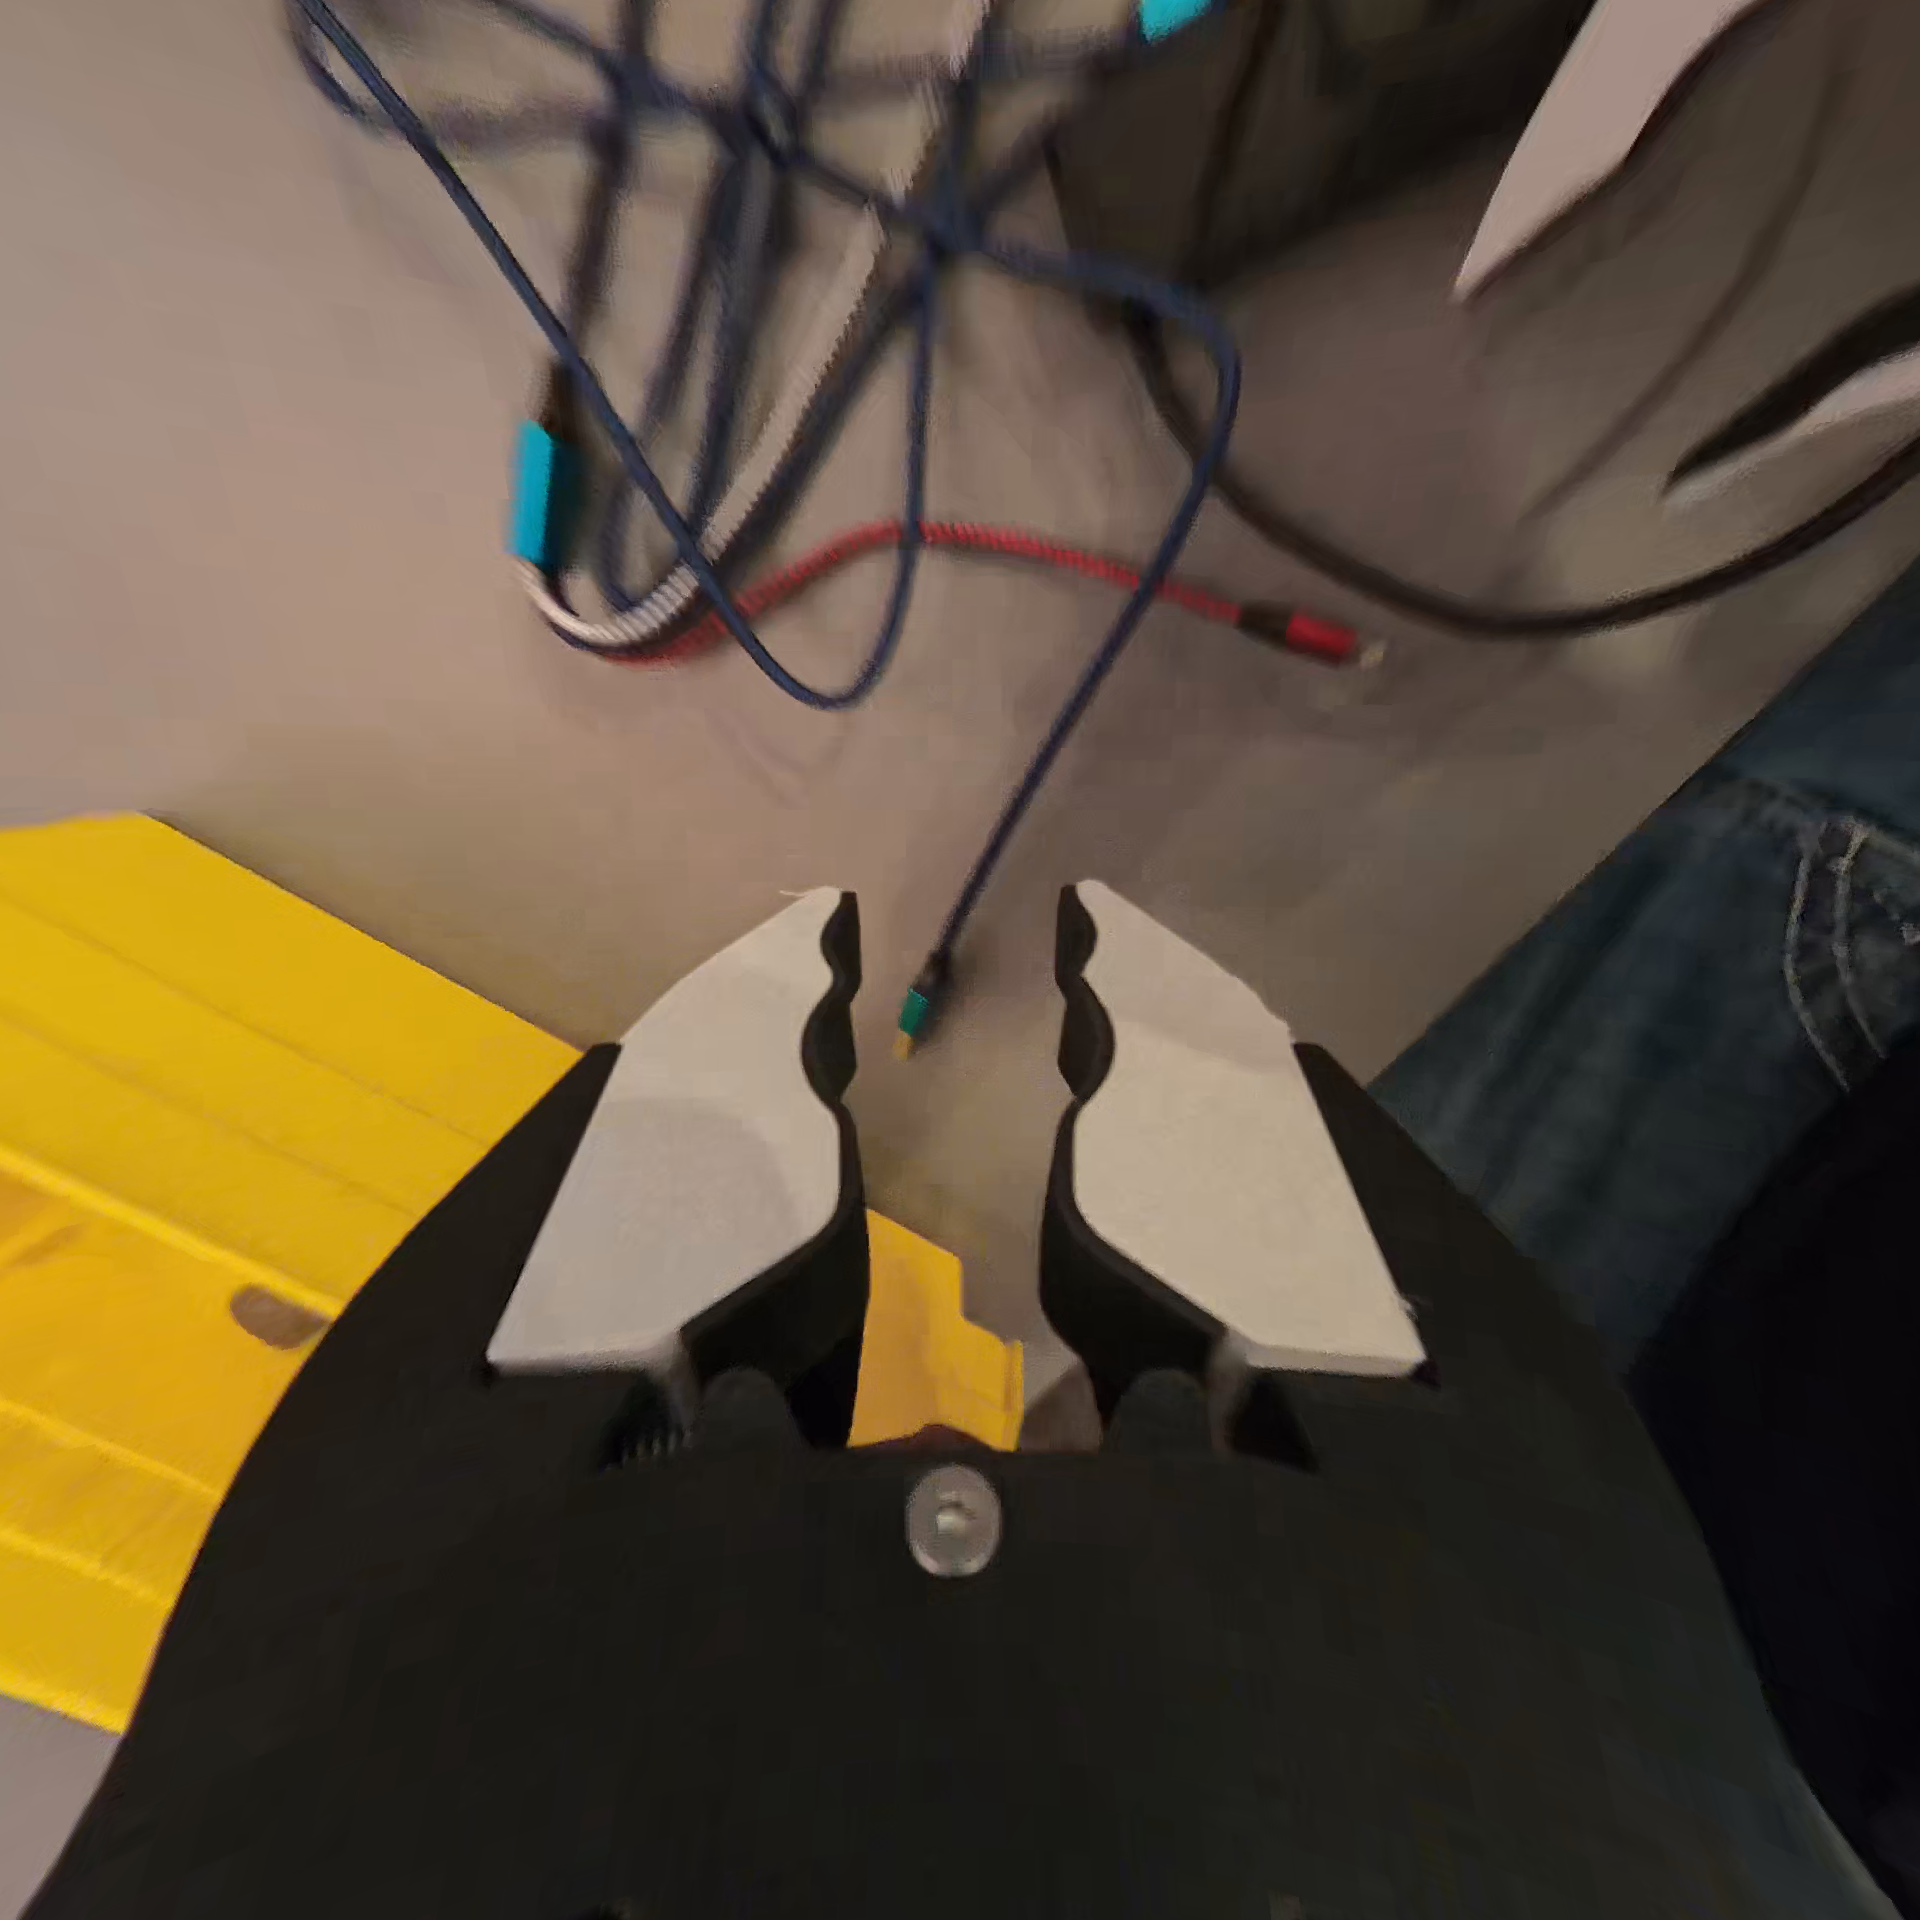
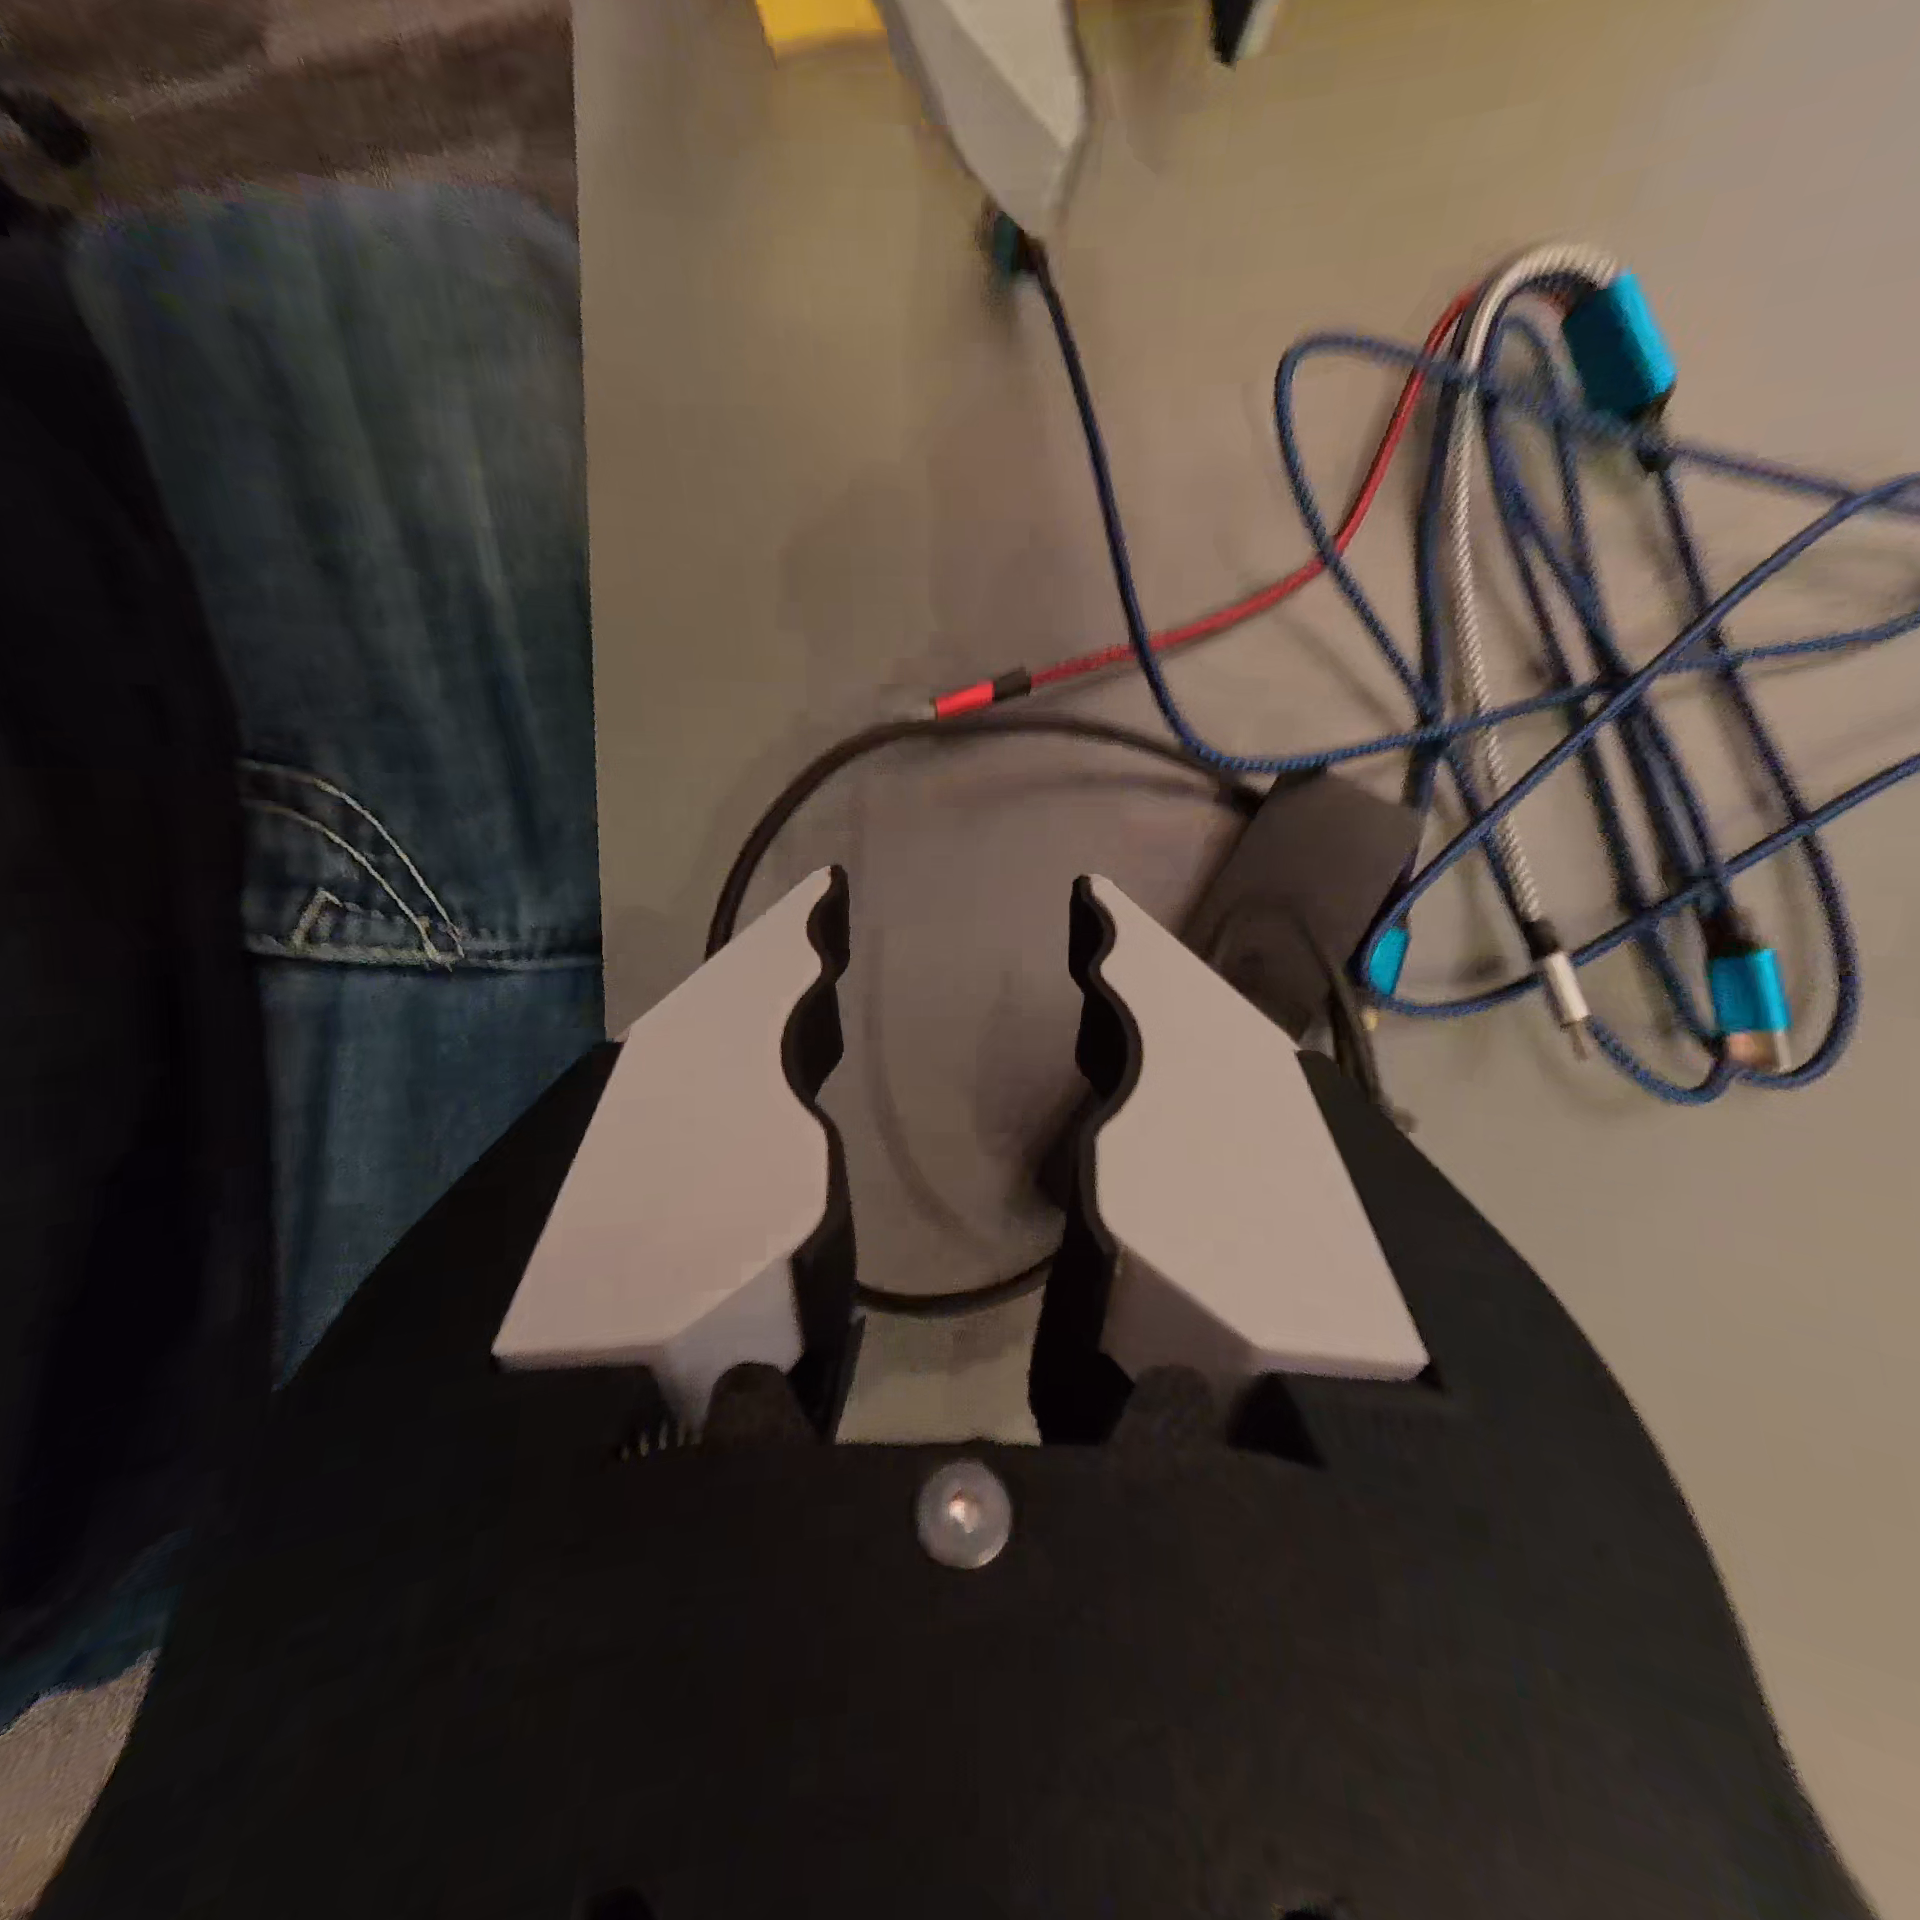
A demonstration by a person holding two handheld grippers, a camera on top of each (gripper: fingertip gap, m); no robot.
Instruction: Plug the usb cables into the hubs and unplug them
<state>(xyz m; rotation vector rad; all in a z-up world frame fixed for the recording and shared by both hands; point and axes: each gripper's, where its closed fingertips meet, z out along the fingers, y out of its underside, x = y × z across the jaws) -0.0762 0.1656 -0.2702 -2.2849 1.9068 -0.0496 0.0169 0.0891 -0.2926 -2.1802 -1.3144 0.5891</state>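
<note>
Left wrist view: left gripper [image 1: 956, 925] fingers parted, empty, blue cable plug [image 1: 914, 1013] between | right gripper [image 2: 956, 904] parted, empty, hub [image 2: 1309, 894] at 2 o'clock

Lying on the grey table [image 2: 1558, 1455]:
- red braided cable [image 1: 997, 545]: one.
- white braided cable [image 2: 1481, 582]: one.
- black cable [image 2: 935, 732]: one, running to one dark hub [image 2: 1320, 883].
- blue braided cables [image 2: 1714, 644]: several, tangled, number not countable.
- bright blue connector shells [image 2: 1619, 343]: three showing in the right wrist view.
- yellow box [image 1: 208, 1091]: one.
</note>
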